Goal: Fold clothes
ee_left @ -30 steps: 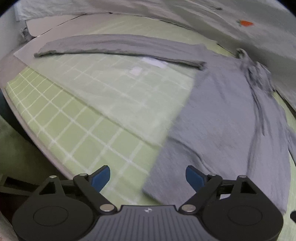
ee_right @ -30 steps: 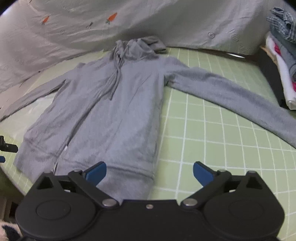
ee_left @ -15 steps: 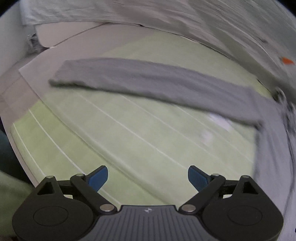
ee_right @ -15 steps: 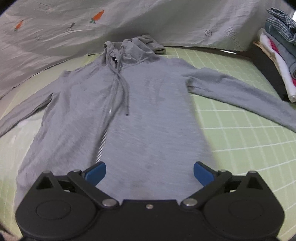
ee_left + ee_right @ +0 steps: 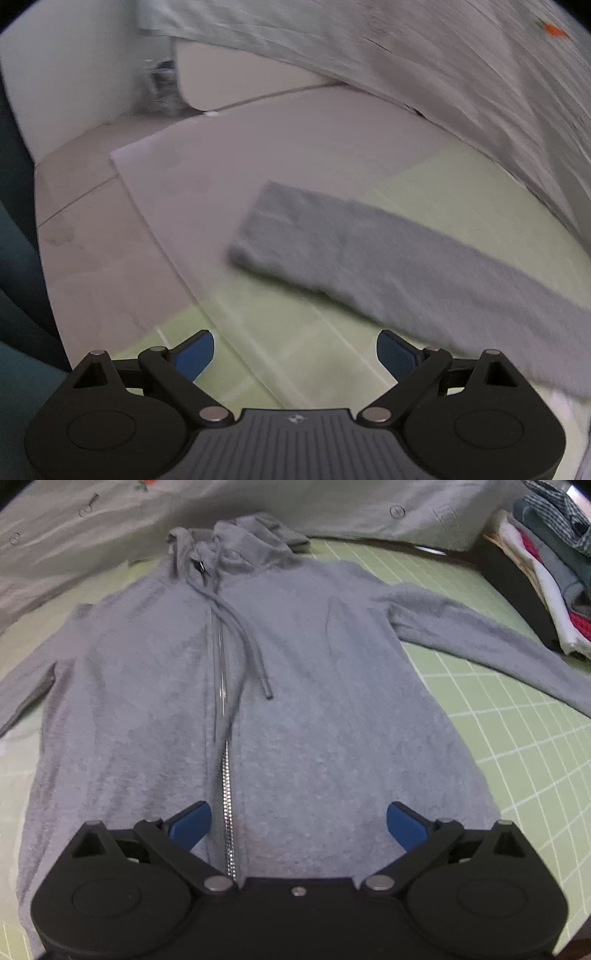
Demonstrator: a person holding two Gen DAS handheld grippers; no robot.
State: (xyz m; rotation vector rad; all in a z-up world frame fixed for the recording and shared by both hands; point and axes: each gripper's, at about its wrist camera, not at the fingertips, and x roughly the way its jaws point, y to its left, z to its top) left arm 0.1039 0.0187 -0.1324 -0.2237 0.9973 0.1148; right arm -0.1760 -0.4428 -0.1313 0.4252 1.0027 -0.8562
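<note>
A grey zip hoodie lies flat and face up on the green checked mat, hood at the far end, both sleeves spread outward. My right gripper hovers over its lower front beside the zipper, jaws wide apart and empty. In the left wrist view, the hoodie's outstretched sleeve crosses the mat, its cuff pointing left. My left gripper hangs short of that sleeve, its jaws still opening, nothing between them.
A stack of folded clothes stands at the right edge of the mat. A pale printed sheet drapes along the far side. Left of the cuff lie a white board and bare tabletop.
My left gripper swept left from the hoodie's hem out along the sleeve to its cuff. The right gripper shifted from the hem's right corner to above the zipper.
</note>
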